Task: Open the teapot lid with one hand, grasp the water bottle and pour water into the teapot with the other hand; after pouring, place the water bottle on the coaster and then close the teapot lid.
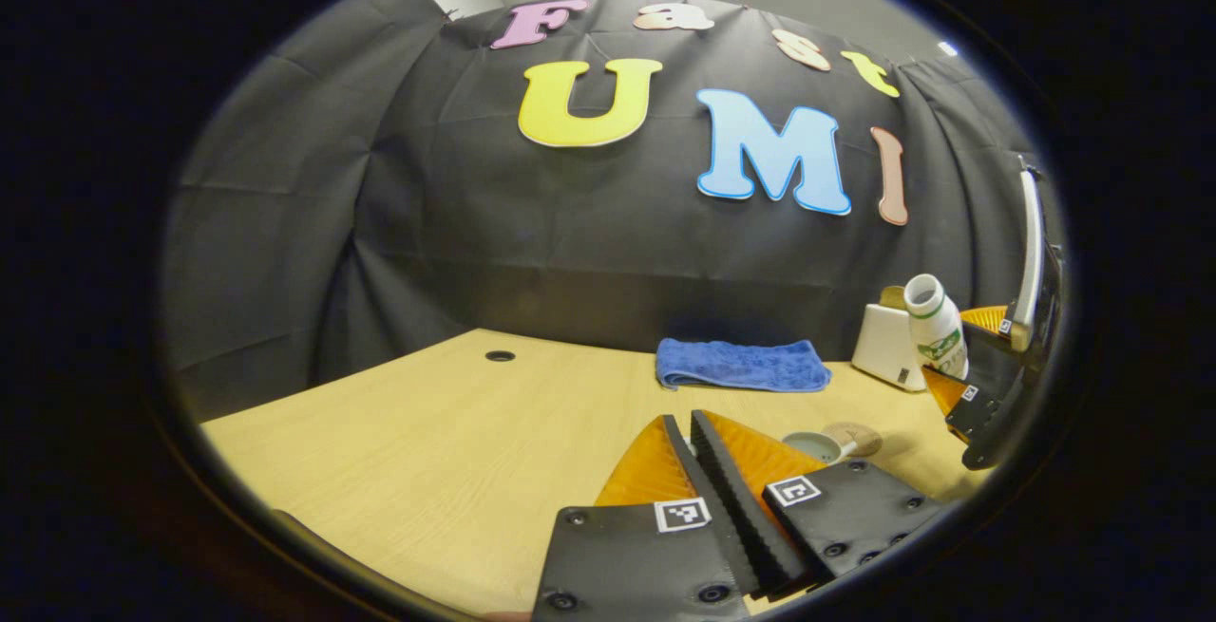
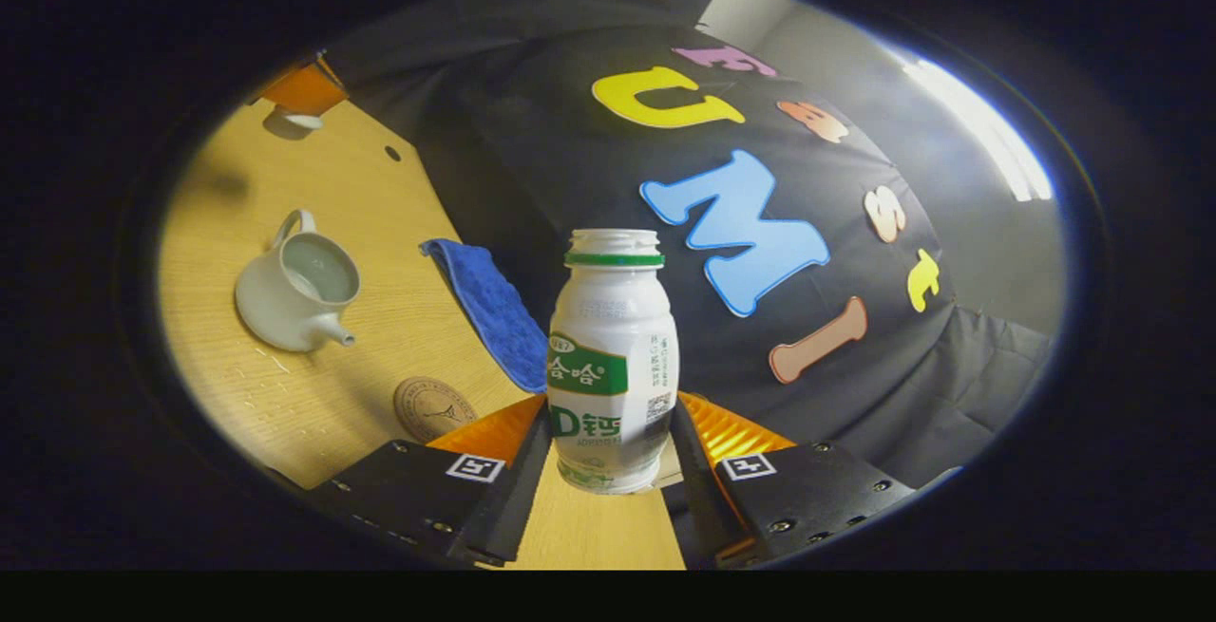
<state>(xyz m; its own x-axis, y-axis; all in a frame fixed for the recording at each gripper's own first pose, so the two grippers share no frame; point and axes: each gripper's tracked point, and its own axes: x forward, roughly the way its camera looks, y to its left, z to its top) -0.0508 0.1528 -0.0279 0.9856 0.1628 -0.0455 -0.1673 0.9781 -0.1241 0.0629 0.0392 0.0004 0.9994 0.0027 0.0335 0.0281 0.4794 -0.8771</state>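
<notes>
My right gripper (image 2: 613, 405) is shut on the white water bottle (image 2: 613, 356), whose mouth is uncapped, and holds it above the table. The left gripper view shows this bottle (image 1: 936, 323) tilted at the far right, in the right gripper (image 1: 959, 366). The white teapot (image 2: 294, 294) stands open on the table with liquid inside. A round cork coaster (image 2: 434, 406) lies beside it. My left gripper (image 1: 686, 424) has its fingers pressed together. In the right gripper view the left gripper (image 2: 302, 90) holds the small white lid (image 2: 296, 121) off to the teapot's side.
A folded blue towel (image 1: 741, 366) lies near the back wall. A white box (image 1: 888, 347) stands behind the bottle. The wooden table (image 1: 427, 451) has a cable hole (image 1: 500, 355) at the back left. The teapot rim (image 1: 812, 446) and coaster (image 1: 855, 437) sit just beyond my left fingers.
</notes>
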